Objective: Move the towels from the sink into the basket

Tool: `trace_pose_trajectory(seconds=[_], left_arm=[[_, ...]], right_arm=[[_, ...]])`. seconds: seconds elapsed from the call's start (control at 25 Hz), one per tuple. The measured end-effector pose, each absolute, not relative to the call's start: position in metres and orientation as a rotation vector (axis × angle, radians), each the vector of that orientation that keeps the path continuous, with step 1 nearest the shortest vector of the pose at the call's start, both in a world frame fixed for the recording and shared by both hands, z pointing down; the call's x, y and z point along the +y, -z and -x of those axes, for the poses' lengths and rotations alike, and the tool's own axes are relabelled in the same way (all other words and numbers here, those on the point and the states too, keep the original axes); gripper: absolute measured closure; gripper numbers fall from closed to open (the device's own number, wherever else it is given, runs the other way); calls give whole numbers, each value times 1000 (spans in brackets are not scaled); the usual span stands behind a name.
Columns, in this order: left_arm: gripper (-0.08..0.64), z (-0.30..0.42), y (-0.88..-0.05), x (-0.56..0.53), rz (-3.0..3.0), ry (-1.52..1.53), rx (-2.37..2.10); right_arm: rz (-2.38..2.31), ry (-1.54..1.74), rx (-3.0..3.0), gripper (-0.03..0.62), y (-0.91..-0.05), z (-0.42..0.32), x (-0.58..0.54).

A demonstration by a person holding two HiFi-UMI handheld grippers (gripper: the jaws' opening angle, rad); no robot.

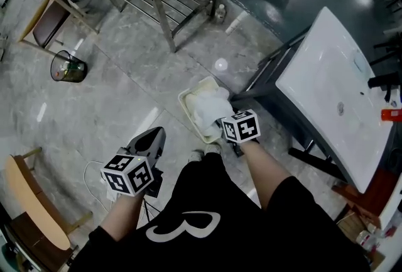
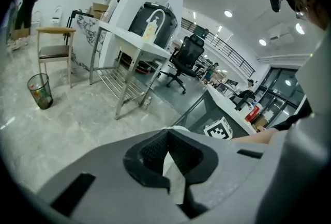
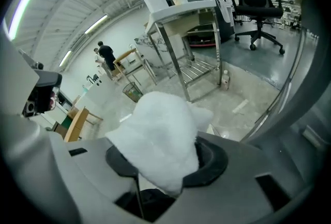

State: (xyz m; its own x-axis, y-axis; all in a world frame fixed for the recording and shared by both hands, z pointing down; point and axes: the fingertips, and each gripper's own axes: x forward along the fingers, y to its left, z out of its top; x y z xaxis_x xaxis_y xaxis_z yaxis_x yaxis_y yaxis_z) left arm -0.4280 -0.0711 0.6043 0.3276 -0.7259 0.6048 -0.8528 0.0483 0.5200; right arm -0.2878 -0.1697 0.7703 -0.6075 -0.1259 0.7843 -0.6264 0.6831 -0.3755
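Right claw (image 3: 164, 163) clamped on fluffy white bunched towel (image 3: 155, 130); left claw (image 2: 168, 160) pressed together.

Bright ceiling lights (image 2: 228, 13), glare on glossy floor (image 1: 220, 65), fisheye-warped, dark-vignetted edges

Right gripper (image 1: 221, 121): directly over the near end of the basket (image 1: 183, 103), pointing steeply down. Jaws clamped on a white towel (image 3: 155, 135), which bulges out above the pads. Marker cube (image 1: 242, 126) on the side away from the basket.

Right forearm (image 1: 267, 170): bare, stretched straight toward the basket.

Left gripper (image 1: 152, 137): well apart from the basket, off its left side and nearer the body, tilted down. Jaw tips together.

Left forearm (image 1: 122, 217): bare, angled toward the basket.
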Motion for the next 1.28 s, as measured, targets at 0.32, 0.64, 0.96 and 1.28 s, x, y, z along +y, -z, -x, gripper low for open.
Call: trace_pose_trajectory(seconds=[0.32,0.64,0.96,1.28], left_arm=[[554,436,-622,-61,-1627,-180,-1449],[554,445,-640,-56,-1562,-157,-1436],[554,432,-636,-72,-1600,-160,-1382],[554,413,-618,-83,-1673,-155,-1319]], right_arm=[[-535,-761,-2040,409,-830,286,-166],[-508,-821,-1958,320,-852,280,-157],[-524,-903,-1962,305,-840,262,-153],[-446,-926,-2084,308,-771,271,-147]])
